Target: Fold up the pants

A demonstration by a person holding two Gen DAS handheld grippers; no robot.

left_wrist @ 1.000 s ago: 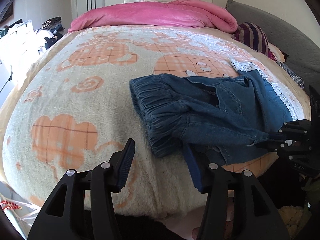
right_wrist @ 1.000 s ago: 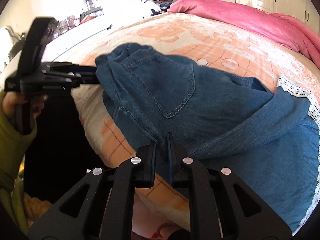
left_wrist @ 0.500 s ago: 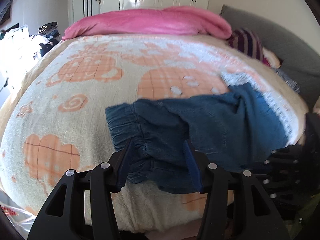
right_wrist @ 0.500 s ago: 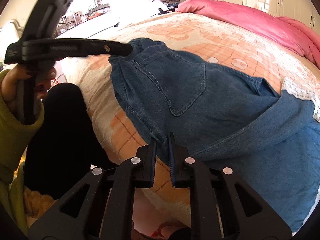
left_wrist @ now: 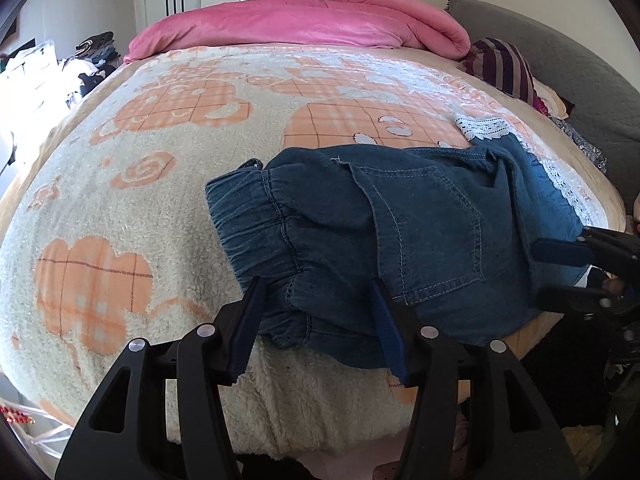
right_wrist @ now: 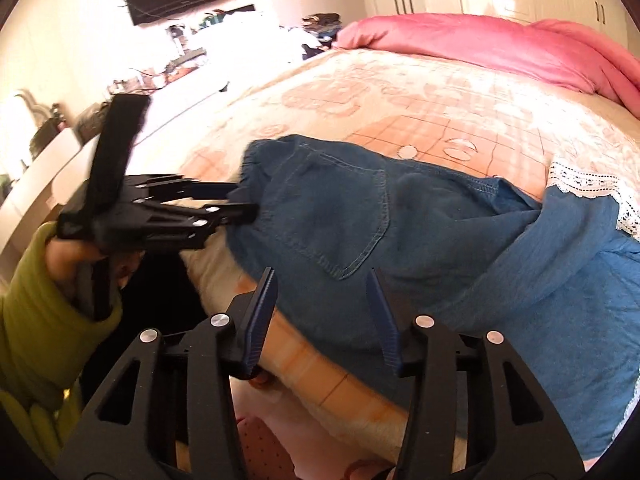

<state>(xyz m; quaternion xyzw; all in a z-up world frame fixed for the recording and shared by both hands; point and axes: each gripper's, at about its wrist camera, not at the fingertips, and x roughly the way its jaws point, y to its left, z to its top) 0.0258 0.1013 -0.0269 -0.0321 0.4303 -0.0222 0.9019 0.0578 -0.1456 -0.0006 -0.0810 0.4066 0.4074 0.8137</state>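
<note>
Since a second ago the right gripper point(right_wrist: 322, 316) has let go of the pants point(left_wrist: 400, 232): its jaws, then pinched shut on the near edge of the denim, are now opening, with the cloth lying between the blue pads but not pressed by them. The left gripper point(left_wrist: 316, 328) has also come in from beside the pants to the waistband point(left_wrist: 256, 220), which has settled onto the bed.

The pants lie folded over on the near edge of the bed point(left_wrist: 120, 208), the gathered elastic waistband toward the left of the left wrist view and a back pocket point(left_wrist: 432, 232) facing up. The left gripper's jaws stand about half apart, astride the lower corner of the waistband; the fabric passes between the pads, and the pads do not appear to squeeze it. In the right wrist view this gripper point(right_wrist: 244, 202) shows from the side, its tips at the waistband end, held by a hand point(right_wrist: 80, 256) in a yellow-green sleeve point(right_wrist: 36, 320).

Under the pants, toward the right, lies a lighter blue garment with a white lace hem point(left_wrist: 560, 184). The bed carries a cream and orange patterned blanket, and a pink quilt point(left_wrist: 304, 24) is bunched along its far side. A striped pillow point(left_wrist: 504, 64) rests at the far right corner.
</note>
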